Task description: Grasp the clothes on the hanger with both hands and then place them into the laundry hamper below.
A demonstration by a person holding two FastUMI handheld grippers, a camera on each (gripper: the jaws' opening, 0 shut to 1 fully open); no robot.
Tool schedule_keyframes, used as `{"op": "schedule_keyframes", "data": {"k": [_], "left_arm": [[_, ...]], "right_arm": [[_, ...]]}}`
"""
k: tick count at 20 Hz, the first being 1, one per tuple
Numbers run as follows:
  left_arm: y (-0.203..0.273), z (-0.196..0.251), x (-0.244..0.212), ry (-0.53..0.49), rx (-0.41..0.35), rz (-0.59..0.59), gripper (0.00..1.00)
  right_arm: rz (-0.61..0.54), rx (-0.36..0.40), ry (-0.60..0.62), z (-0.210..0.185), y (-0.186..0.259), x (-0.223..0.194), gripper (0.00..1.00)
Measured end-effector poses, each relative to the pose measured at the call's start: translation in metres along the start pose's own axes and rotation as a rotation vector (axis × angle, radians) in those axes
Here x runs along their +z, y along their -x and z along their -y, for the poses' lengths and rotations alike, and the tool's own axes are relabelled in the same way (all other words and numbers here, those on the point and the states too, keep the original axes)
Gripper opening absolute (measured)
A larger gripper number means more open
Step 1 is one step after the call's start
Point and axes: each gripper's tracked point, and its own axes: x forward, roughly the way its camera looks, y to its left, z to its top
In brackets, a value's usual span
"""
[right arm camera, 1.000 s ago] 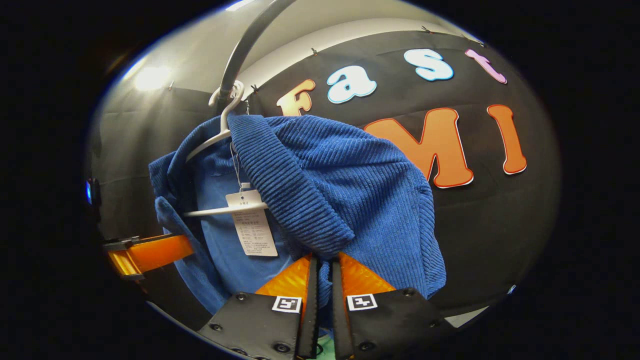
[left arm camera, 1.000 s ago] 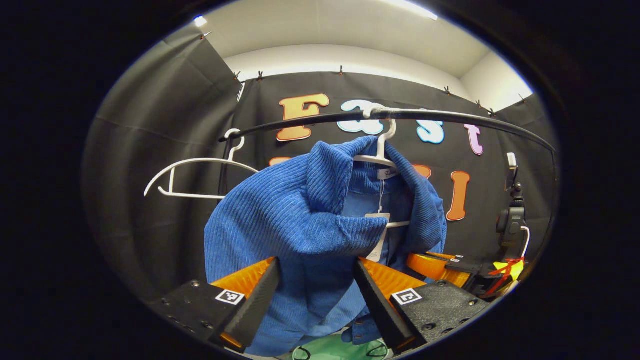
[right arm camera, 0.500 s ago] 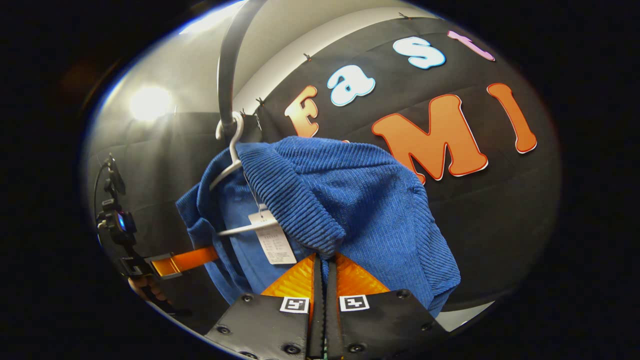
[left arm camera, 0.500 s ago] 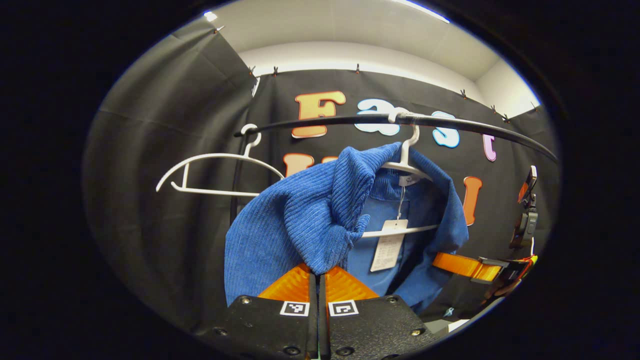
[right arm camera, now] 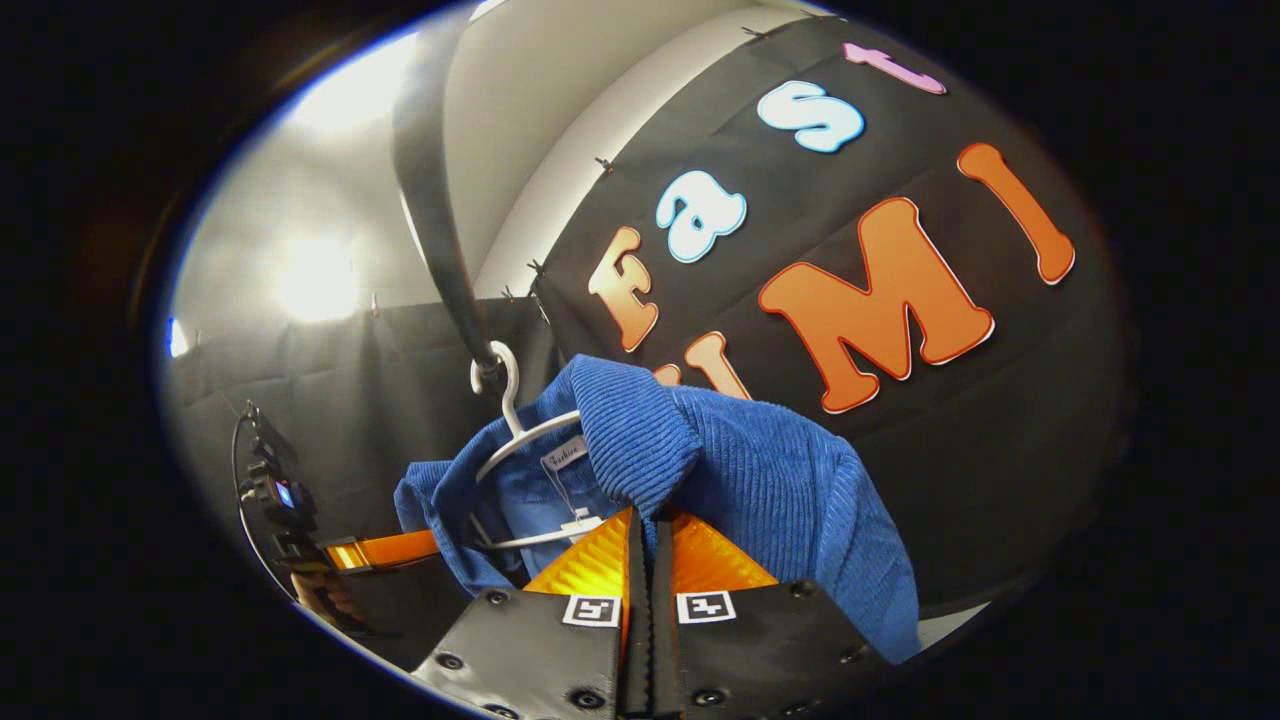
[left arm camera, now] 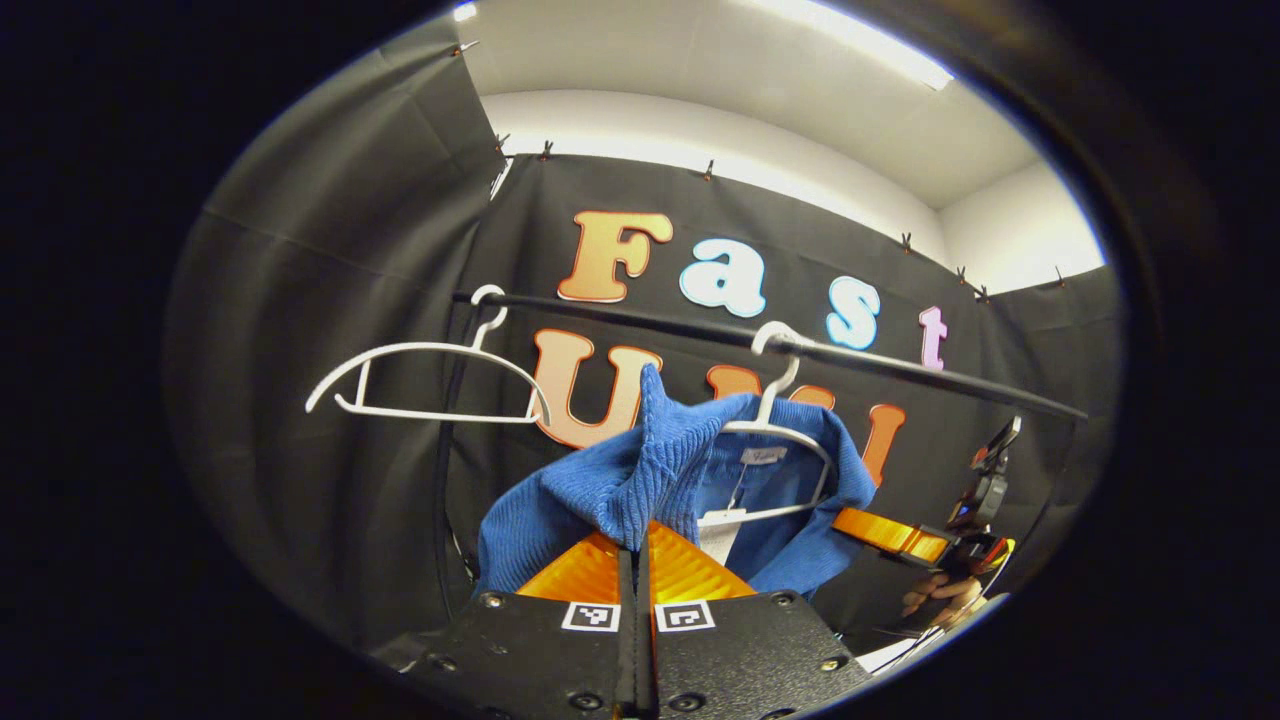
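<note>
A blue ribbed corduroy garment point(left arm camera: 640, 480) is being pinched at each front edge by the left gripper point(left arm camera: 636, 560) and the right gripper point(right arm camera: 650, 530), both clamped tight on cloth. It is being carried above the jaws by a white plastic hanger point(left arm camera: 775, 420) on a black rail point(left arm camera: 900, 370). A paper tag point(left arm camera: 715, 530) is being shown, unreadable.

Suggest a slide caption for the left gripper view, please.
Left gripper pinching a blue corduroy shirt on its white hanger.
</note>
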Motion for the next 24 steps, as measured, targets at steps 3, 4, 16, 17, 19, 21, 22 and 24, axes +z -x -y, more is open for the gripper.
{"op": "schedule_keyframes", "data": {"k": [3, 4, 16, 17, 19, 21, 22, 24], "left_arm": [[0.006, -0.007, 0.019, -0.013, -0.002, 0.022, 0.0], [0.007, -0.007, 0.023, -0.011, -0.005, 0.023, 0.0], [0.006, -0.035, 0.062, 0.033, -0.064, 0.042, 0.0], [0.005, -0.039, 0.065, 0.029, -0.067, 0.041, 0.0], [0.001, -0.047, 0.068, 0.034, -0.072, 0.034, 0.0], [-0.005, -0.054, 0.07, 0.054, -0.083, 0.028, 0.0], [-0.008, -0.06, 0.07, 0.056, -0.082, 0.028, 0.0], [-0.017, -0.073, 0.067, 0.075, -0.077, 0.01, 0.0]], "right_arm": [[0.029, 0.03, -0.061, -0.001, -0.004, 0.013, 0.07], [0.033, 0.042, -0.079, -0.002, -0.004, 0.016, 0.07], [0.175, 0.117, -0.277, 0.014, -0.012, 0.089, 0.07], [0.176, 0.12, -0.291, 0.016, -0.012, 0.092, 0.07], [0.171, 0.119, -0.328, 0.019, -0.02, 0.096, 0.07], [0.164, 0.103, -0.356, 0.027, -0.024, 0.097, 0.07], [0.159, 0.095, -0.367, 0.03, -0.028, 0.097, 0.07], [0.144, 0.082, -0.374, 0.032, -0.033, 0.095, 0.07]]}}
